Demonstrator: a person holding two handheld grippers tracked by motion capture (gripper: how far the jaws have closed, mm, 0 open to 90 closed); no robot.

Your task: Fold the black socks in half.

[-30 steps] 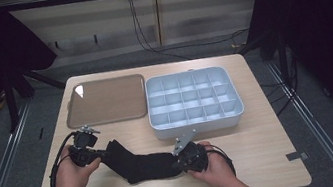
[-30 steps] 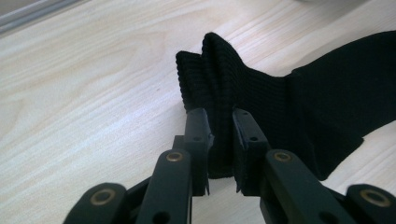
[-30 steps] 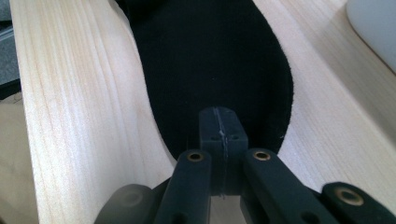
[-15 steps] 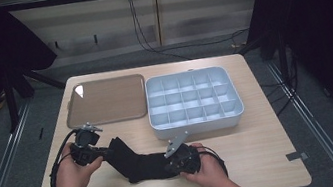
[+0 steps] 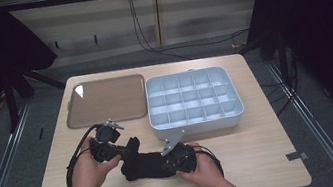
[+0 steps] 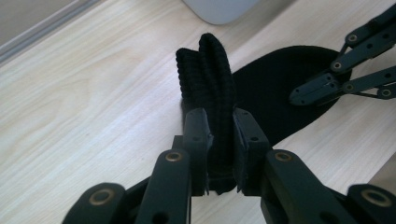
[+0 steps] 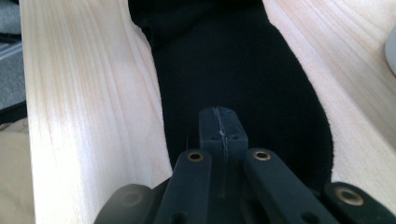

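Note:
A black sock point(image 5: 144, 167) lies near the table's front edge, between my two grippers. My left gripper point(image 5: 130, 148) is shut on the sock's ribbed cuff point(image 6: 205, 65), which stands up between its jaws point(image 6: 219, 116), lifted off the wood. My right gripper point(image 5: 166, 163) comes in from the right, its jaws pressed flat together point(image 7: 220, 114) on top of the sock's foot part point(image 7: 233, 56). I see no fabric between them. The left gripper view also has the right gripper point(image 6: 327, 88) lying on the sock's far end.
A brown tray point(image 5: 105, 100) sits at the back left. A pale grey bin point(image 5: 195, 125) with several compartments stands at the back right, close behind the right gripper. Black cables loop around both hands. Bare wood lies to the right.
My left gripper has carried the cuff to the right and slightly up, toward the right gripper, so the sock is bunched shorter. The right gripper has stayed nearly in place.

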